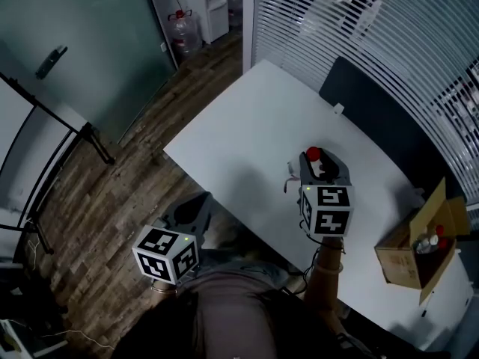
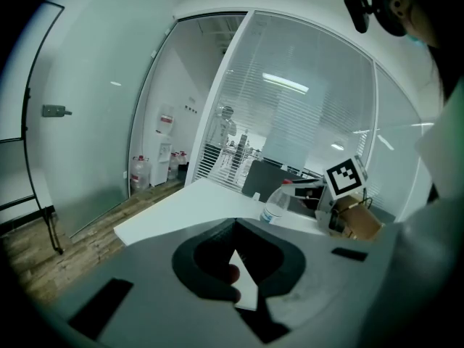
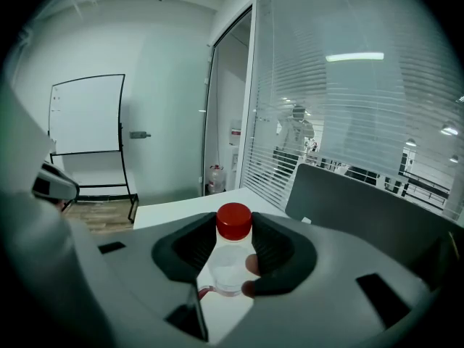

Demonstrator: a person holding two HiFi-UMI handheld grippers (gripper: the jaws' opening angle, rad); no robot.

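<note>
so the right gripper (image 3: pixel 235 243) has its fingers pinching a small clear plastic bottle with a red screw cap (image 3: pixel 226 263), clamped from both sides just under the cap, and the bottle stands upright between them. in the head view it sits right of centre in the frame, over the near part of the big white desk (image 1: pixel 254 126); can't really tell if its base is touching the desk or not. the left gripper (image 2: pixel 241 281) is down in the lower left of the head view, off the edge of the desk and over the brown wood plank floor (image 1: pixel 112 193). its fingers look pressed together with nothing between them, just a thin pale sliver showing at the tips in the left gripper view. the two grippers are well apart. over at the right edge of the head view there's an open brown cardboard box (image 1: pixel 400 260) on the desk with a couple more red-capped bottles inside. a dark grey chair back (image 1: pixel 367 111) is tucked against the far side of the desk, upper right, with white slatted blinds (image 1: pixel 374 21) behind it, and some big water jugs (image 1: pixel 183 30) stand on the floor near the top of the frame
</note>
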